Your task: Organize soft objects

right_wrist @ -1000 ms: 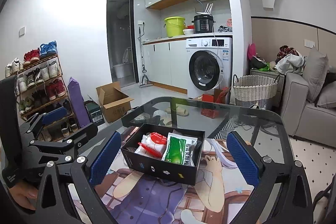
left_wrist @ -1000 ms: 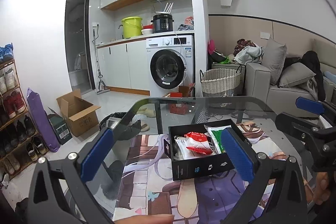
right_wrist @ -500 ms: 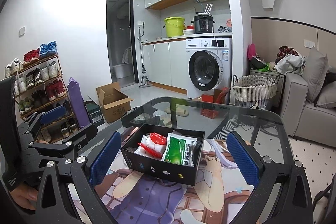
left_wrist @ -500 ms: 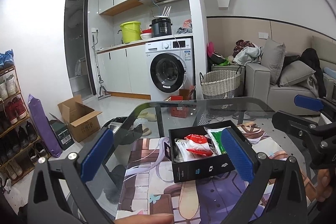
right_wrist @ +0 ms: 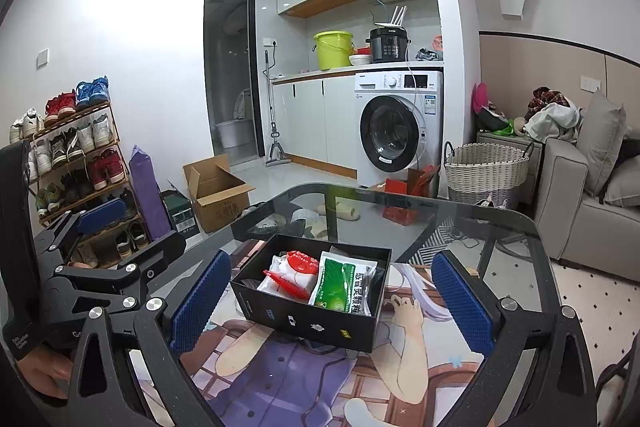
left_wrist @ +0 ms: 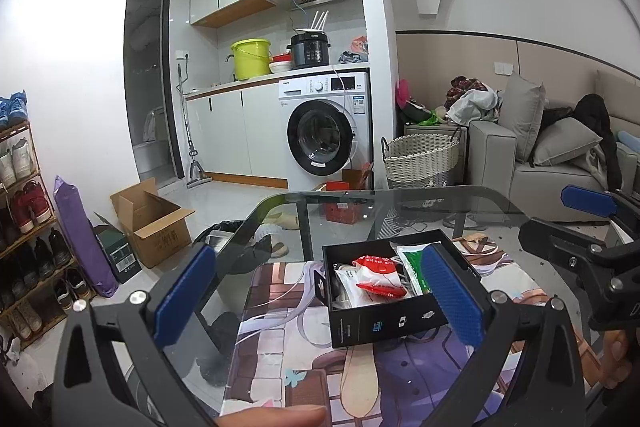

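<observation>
Glass bench (right_wrist: 460,223) carried a black box (right_wrist: 316,323) with a green packet (right_wrist: 340,287) and red-white packets (right_wrist: 290,273) already inside; left tongs (left_wrist: 320,291) and right tongs (right_wrist: 332,303) stood wide, empty, suggesting sorting was nearly finished.

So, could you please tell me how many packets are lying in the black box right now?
2 clearly: a white-and-red packet on the left of the black box, a green packet on the right. More may lie underneath.
</observation>
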The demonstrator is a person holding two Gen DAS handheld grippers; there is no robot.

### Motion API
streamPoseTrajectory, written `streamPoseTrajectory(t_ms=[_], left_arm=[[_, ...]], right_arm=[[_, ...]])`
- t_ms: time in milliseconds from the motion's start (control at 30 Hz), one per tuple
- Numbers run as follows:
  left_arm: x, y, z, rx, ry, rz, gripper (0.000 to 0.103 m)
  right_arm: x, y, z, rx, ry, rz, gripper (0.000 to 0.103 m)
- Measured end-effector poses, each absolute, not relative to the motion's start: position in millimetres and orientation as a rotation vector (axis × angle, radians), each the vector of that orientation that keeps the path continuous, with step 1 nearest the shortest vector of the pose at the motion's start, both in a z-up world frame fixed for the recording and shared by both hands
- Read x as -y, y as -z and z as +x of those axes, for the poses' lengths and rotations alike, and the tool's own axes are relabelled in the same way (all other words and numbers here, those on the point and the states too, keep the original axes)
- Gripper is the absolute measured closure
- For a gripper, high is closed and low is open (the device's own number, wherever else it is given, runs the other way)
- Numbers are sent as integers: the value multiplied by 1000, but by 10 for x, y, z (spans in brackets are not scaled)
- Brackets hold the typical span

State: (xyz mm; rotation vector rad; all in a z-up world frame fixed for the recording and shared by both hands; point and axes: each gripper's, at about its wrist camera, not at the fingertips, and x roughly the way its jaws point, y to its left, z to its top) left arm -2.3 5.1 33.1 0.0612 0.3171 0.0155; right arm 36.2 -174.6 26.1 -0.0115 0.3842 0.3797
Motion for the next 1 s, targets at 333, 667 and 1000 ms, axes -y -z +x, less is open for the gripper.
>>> streamPoseTrajectory(t_ms=[333, 667, 1000], left_arm=[[-48, -325, -17, -321, -19, 60, 0], [-33, -308, 2, -335, -22, 60, 0], [-14, -295, 20, -347, -27, 40, 0]], right_arm=[[1734, -264, 369, -386, -378, -11, 1], [1737, -245, 368, -391, -378, -12, 1], [1734, -238, 375, -390, -377, -14, 1]])
